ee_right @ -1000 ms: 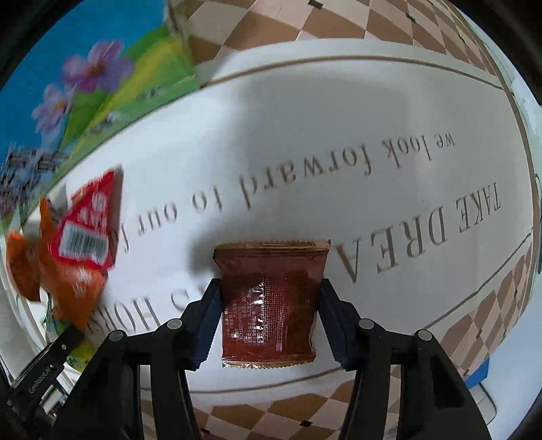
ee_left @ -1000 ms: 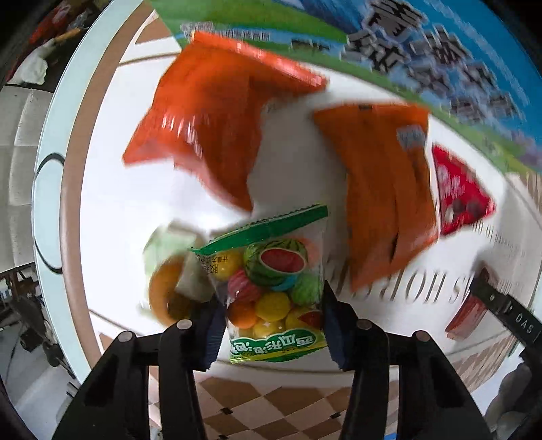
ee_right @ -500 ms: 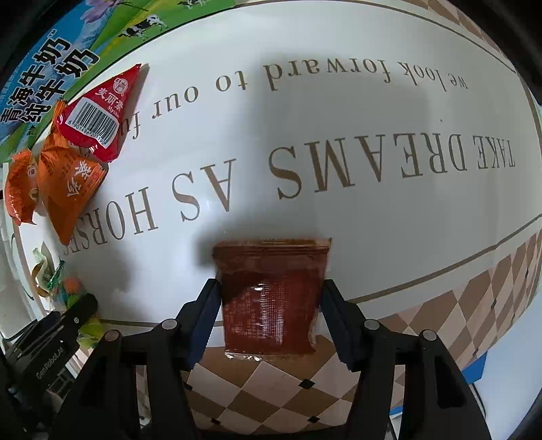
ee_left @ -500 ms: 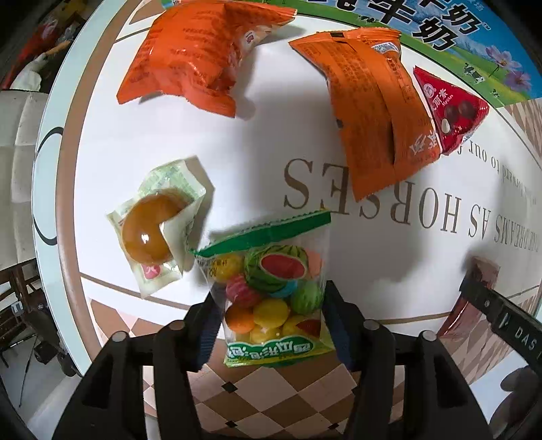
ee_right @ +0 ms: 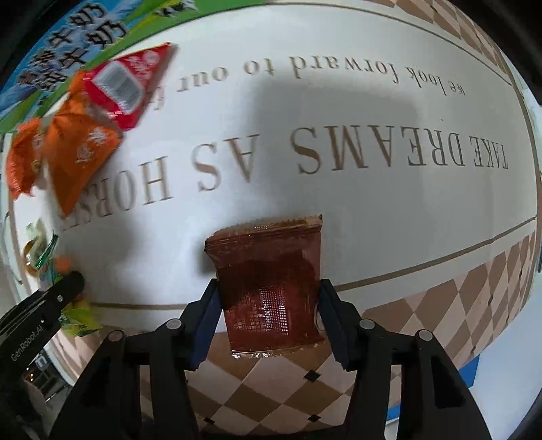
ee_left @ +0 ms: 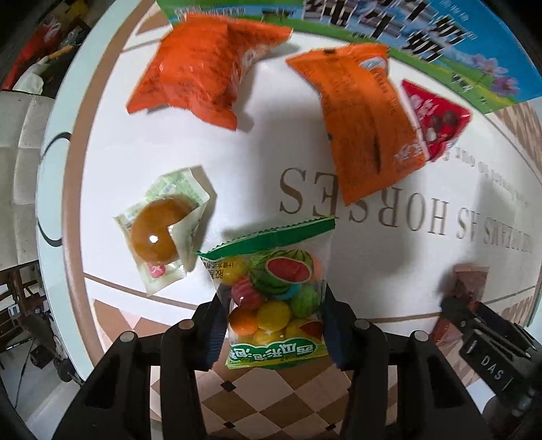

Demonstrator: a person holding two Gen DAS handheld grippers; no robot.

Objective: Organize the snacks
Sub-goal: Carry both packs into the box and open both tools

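Observation:
My left gripper (ee_left: 272,325) is shut on a clear fruit-candy bag (ee_left: 274,298) with a green top and holds it above the table's near edge. My right gripper (ee_right: 267,314) is shut on a brown-red snack packet (ee_right: 271,277) and holds it above the table; that packet also shows in the left wrist view (ee_left: 469,281). On the table lie two orange snack bags (ee_left: 206,67) (ee_left: 366,118), a red triangular packet (ee_left: 433,118) and a jelly cup packet (ee_left: 162,230).
The white tablecloth (ee_right: 372,203) has brown lettering and a checkered border. A blue and green milk carton box (ee_left: 406,30) stands at the far edge behind the orange bags. The table edge and floor lie to the left (ee_left: 34,304).
Both grippers pulled back toward the near table edge with their packets, then the left moved slightly forward again. The grips have not changed.

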